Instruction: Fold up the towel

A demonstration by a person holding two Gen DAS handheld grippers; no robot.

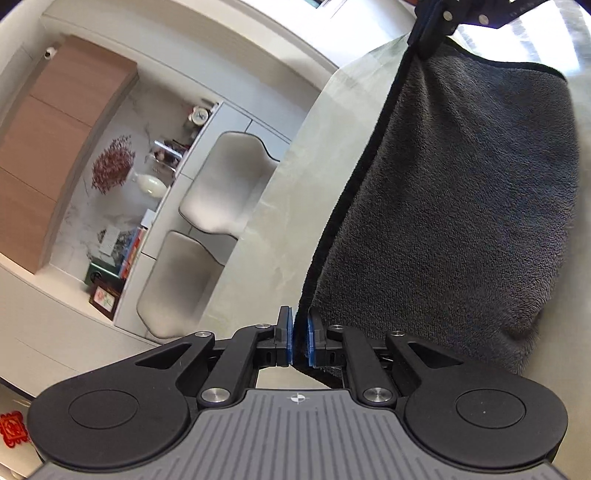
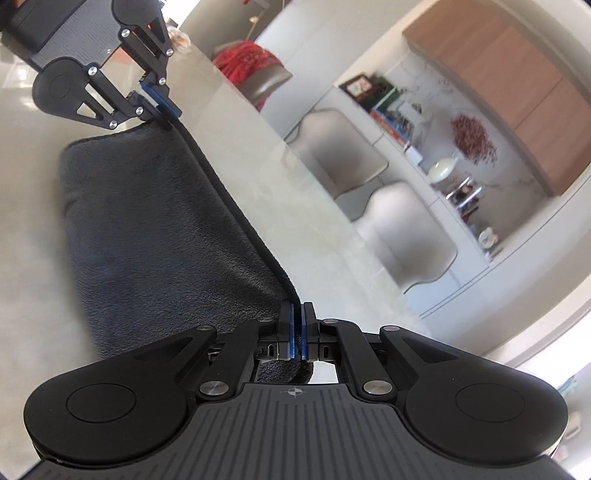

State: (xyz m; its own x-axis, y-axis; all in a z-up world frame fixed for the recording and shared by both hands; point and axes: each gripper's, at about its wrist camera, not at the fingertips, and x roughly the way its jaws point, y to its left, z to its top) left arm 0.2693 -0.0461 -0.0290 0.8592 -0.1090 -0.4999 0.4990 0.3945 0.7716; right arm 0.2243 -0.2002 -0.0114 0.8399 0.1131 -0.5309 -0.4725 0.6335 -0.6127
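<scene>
While you held the grey towel (image 1: 461,192) stretched between both tools, your left gripper (image 1: 300,338) had its blue pads nearly together, pinching the towel's dark bound edge at one corner. Your right gripper (image 2: 298,332) was likewise closed down on the same hem at the other corner, the cloth bunched just behind its fingers. From the right wrist view, the left gripper (image 2: 162,107) showed at the top left, clamped on the far corner; from the left wrist view, the right gripper (image 1: 430,35) showed at the top, gripping its corner. The towel hung doubled over, its lower fold sagging toward the pale marbled table (image 1: 266,236) beneath; whether it touched the surface could not be told.

As for containers, an open wall niche (image 1: 122,192) with a marble-look back held a white vase (image 1: 149,183) with a spray of dried red flowers (image 1: 110,166), a row of books (image 1: 127,251), a framed picture (image 1: 105,297) and a small round clock (image 1: 199,115). Smaller items in it were too blurred to name.

Beyond the table's far edge stood two pale upholstered chairs (image 1: 225,181), side by side against white cabinets. A wood-fronted upper cabinet (image 1: 55,122) ran above the niche. In the right wrist view another chair carried something red (image 2: 251,59) draped over it.
</scene>
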